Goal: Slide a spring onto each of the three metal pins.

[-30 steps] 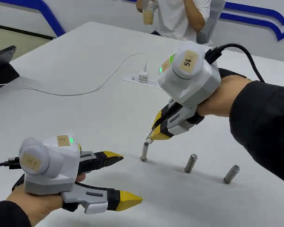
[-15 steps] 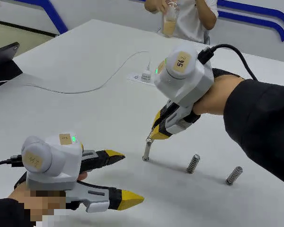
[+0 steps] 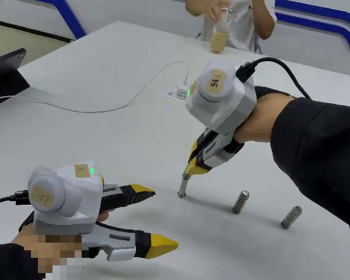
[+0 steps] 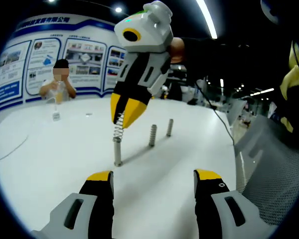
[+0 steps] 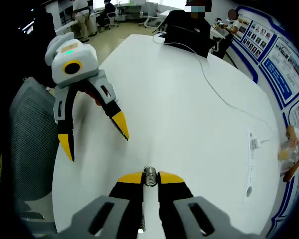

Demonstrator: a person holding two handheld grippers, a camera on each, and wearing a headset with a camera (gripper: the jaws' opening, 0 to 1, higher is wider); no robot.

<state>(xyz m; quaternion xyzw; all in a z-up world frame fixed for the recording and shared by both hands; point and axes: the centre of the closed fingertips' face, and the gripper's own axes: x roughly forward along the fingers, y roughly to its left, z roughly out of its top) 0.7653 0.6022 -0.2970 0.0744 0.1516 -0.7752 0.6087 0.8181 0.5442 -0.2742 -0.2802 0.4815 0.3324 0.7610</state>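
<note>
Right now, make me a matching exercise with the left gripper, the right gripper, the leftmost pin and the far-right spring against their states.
1 left gripper
2 right gripper
3 leftmost pin
4 far-right spring

A stands clear of both grippers
B fingers open, holding nothing
C shaft uncovered
D fingers shut on the third spring

Pairs: 1-B, 2-D, 3-C, 4-A

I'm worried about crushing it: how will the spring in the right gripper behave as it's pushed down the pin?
The spring is a thin open coil, so it probably flexes and squashes easily in the right gripper. The slim pin seems to stand on a small foot, so a sideways push may tip it.
</note>
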